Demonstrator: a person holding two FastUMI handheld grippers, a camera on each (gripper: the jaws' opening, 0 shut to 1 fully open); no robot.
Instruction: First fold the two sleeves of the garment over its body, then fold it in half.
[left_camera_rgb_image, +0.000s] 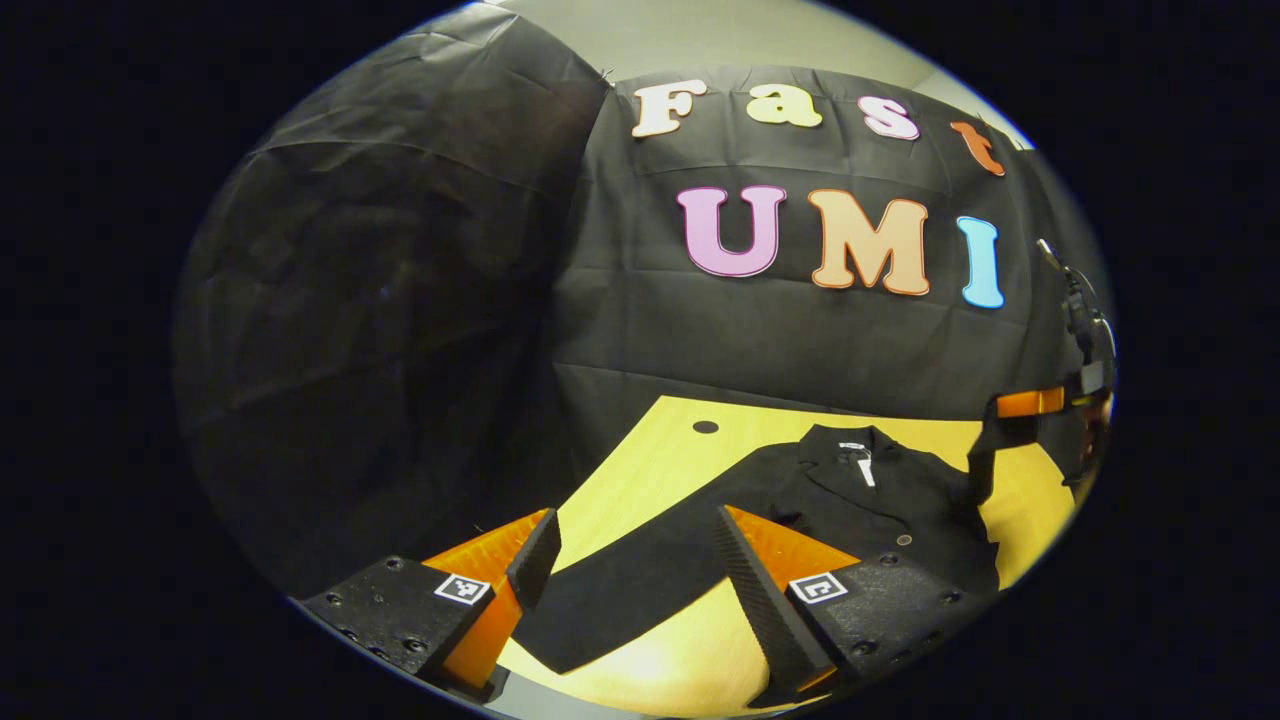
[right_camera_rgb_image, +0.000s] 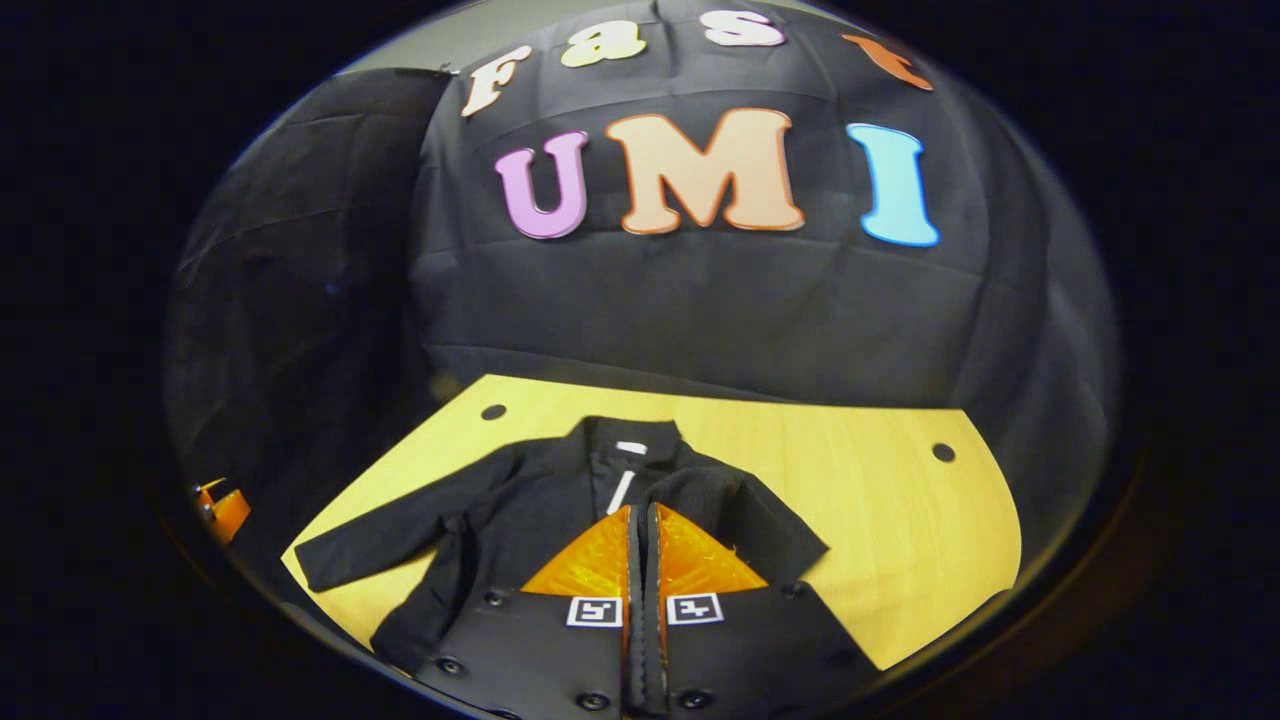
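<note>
1. Right now the jacket (right_camera_rgb_image: 600, 500) lies flat on the yellow table (right_camera_rgb_image: 880, 480), collar toward the booth wall, front side up.
2. In the left gripper view, the left gripper (left_camera_rgb_image: 630, 580) stands wide open, its fingers well apart, hovering over the near table edge.
3. One sleeve (left_camera_rgb_image: 640, 580) runs out straight from the jacket body and passes between those spread fingers; whether they touch it, I cannot tell.
4. In the right gripper view, the right gripper (right_camera_rgb_image: 642, 530) is clenched, fingers pressed together with just a thin line between them.
5. That right gripper sits over the middle of the jacket; the other sleeve (right_camera_rgb_image: 750, 520) looks folded in across the body beside it. Whether cloth is pinched between the fingers is hidden, so I cannot tell.
6. The far sleeve (right_camera_rgb_image: 400, 540) in the right gripper view stretches flat toward the table's left corner.
7. Two small round holes (right_camera_rgb_image: 493, 411) show in the tabletop near the back edge.
8. At the right rim of the left gripper view, the right gripper (left_camera_rgb_image: 1030, 402) hangs above the jacket's shoulder.
</note>
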